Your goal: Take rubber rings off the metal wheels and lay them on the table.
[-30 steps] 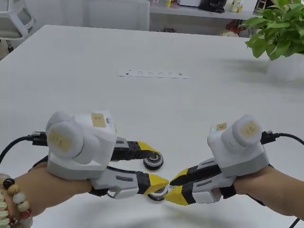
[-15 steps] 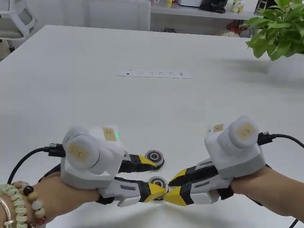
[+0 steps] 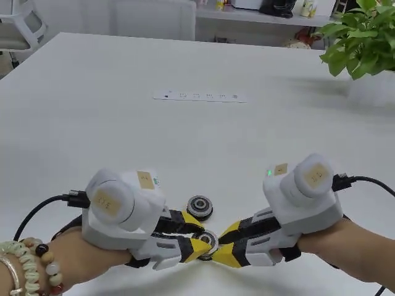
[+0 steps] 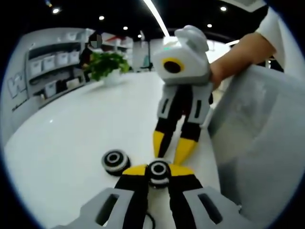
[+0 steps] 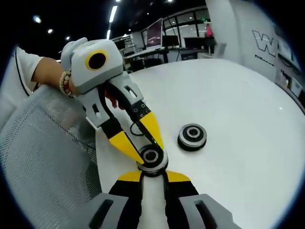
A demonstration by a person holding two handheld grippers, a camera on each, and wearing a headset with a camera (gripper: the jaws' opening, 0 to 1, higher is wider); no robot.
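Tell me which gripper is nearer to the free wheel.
Left. The left gripper, holding the other wheel, sits just beside the free wheel; the right gripper lies farther, across the held one.

From my station I saw a broad white table (image 3: 185, 61) stretching away from the headset camera, with a white power strip (image 3: 199, 95) lying flat across its middle. A leafy green plant (image 3: 360, 34) stood at the far right corner, and a white office chair (image 3: 21, 24) sat off the far left edge. Beyond the table ran a shelf (image 3: 259, 13) of small items I could not make out. The left gripper view gave me a dark ceiling (image 4: 119, 14) with a long light strip (image 4: 153, 14) and round spotlights (image 4: 56, 10), wall shelving (image 4: 50, 67) holding pale bins (image 4: 62, 58), and a grey mesh chair back (image 4: 267, 143). In the right gripper view monitors (image 5: 155, 33) stood in the distance, and large lettering (image 5: 269, 40) marked a white wall (image 5: 228, 28).
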